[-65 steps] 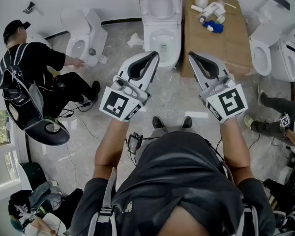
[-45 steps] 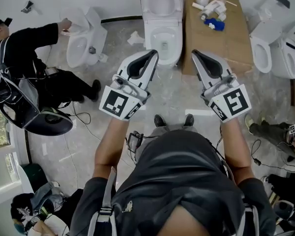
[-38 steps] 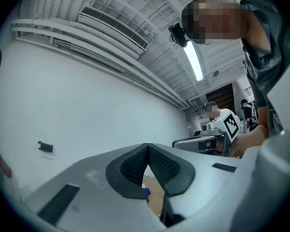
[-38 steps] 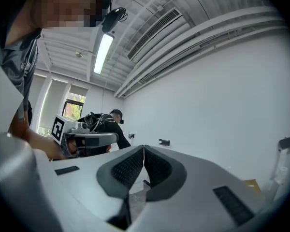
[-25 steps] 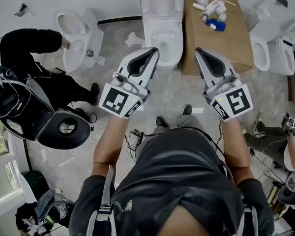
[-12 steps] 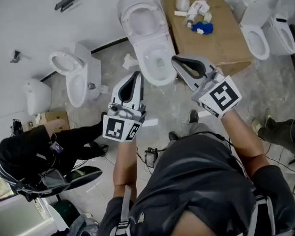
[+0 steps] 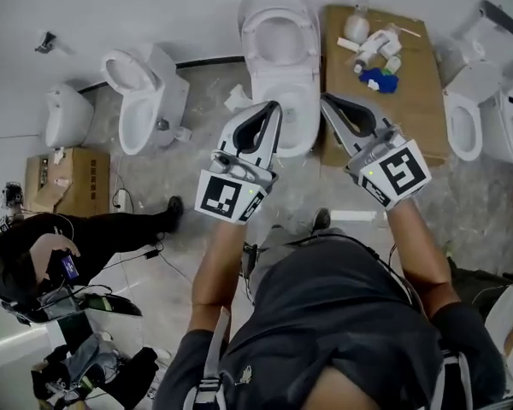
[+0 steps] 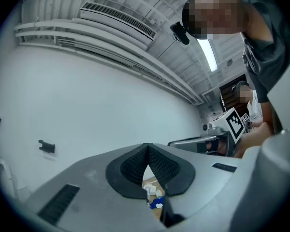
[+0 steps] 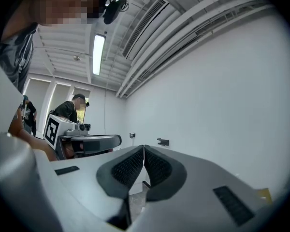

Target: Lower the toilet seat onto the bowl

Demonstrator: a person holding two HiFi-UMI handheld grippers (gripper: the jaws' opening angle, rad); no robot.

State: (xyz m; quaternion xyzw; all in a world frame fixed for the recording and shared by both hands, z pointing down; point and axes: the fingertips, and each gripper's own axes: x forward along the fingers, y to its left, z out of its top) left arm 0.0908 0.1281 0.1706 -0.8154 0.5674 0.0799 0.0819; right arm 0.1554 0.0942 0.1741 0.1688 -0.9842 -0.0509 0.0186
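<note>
**Seat up, both grippers shut and empty**

Toilet seat (image 7: 278, 17) stands raised at the far end of the toilet bowl (image 7: 301, 111). In the head view the left gripper (image 7: 274, 107) overlaps the bowl's left half, and the right gripper (image 7: 326, 101) is at the bowl's right edge. Neither is on the seat. Both have jaws pressed together with nothing between. A cardboard sheet (image 7: 410, 75) lies right of the bowl.

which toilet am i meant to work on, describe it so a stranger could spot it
Look along the white back wall. The middle toilet of the row stands there with its seat raised. It alone has the brown cardboard sheet directly at its right side.
</note>
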